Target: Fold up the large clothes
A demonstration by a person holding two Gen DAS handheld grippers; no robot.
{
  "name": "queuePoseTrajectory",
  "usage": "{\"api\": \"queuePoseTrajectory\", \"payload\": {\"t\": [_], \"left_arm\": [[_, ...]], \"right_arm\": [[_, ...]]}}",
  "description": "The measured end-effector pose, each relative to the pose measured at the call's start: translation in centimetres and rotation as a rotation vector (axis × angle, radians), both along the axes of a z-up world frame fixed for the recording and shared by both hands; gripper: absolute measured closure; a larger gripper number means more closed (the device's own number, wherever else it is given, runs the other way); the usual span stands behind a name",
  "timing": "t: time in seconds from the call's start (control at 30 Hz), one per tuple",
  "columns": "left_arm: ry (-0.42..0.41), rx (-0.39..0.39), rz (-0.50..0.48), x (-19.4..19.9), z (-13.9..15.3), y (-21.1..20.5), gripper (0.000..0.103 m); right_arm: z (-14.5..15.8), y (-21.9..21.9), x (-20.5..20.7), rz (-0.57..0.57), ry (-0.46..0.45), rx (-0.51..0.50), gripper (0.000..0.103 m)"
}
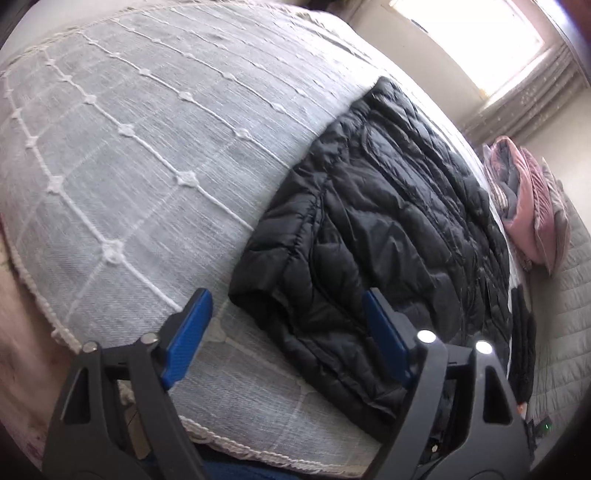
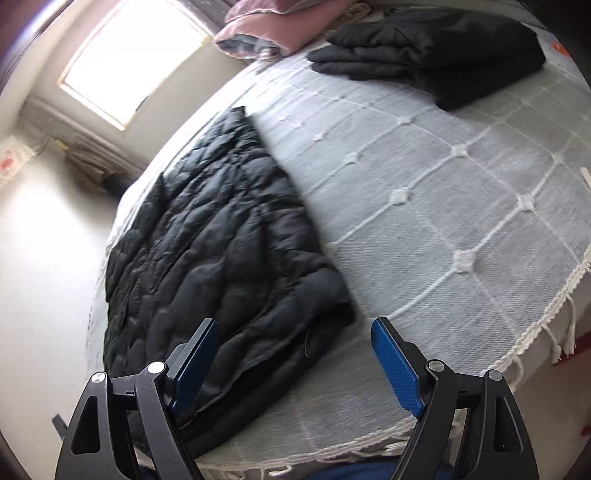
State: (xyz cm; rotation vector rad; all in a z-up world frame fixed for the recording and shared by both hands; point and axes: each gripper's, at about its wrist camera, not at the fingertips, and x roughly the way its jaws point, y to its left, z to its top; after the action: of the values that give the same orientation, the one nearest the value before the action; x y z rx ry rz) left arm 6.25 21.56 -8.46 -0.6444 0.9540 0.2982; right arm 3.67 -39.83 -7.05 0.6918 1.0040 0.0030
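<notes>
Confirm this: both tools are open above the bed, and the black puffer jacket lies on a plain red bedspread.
One thing is wrong: the bedspread is light grey with a white grid pattern, not plain red, as the left wrist view shows. The rest holds: the left tool and right tool are open, and the jacket lies on it.

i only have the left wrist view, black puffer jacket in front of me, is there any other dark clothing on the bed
Observer: Yes. The right wrist view shows a folded dark garment at the far end of the bedspread, apart from the puffer jacket.
Operator: is the right gripper holding anything
Observer: No. The right gripper is open, over the jacket's near edge.
Operator: anything next to that folded garment
Observer: A pink pillow lies beside it, towards the window.
</notes>
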Motion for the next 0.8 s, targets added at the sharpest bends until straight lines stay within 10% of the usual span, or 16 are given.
{"api": "queuePoseTrajectory", "payload": {"t": [0.23, 0.47, 0.57, 0.8], "left_arm": [[0.023, -0.004, -0.035, 0.6, -0.3, 0.2, 0.044], [0.046, -0.011, -0.086, 1.5, -0.7, 0.2, 0.045], [0.051, -0.023, -0.125, 1.9, -0.8, -0.4, 0.085], [0.004, 0.039, -0.155, 0.9, 0.8, -2.2, 0.095]], "right_arm": [[-0.6, -1.1, 0.6, -0.055, 0.055, -0.025, 0.022], [-1.3, 0.4, 2.0, 0.044, 0.076, 0.024, 0.061], [-1.4, 0.9, 2.4, 0.055, 0.074, 0.023, 0.087], [-0.2, 1.7, 2.5, 0.011, 0.008, -0.053, 0.098]]}}
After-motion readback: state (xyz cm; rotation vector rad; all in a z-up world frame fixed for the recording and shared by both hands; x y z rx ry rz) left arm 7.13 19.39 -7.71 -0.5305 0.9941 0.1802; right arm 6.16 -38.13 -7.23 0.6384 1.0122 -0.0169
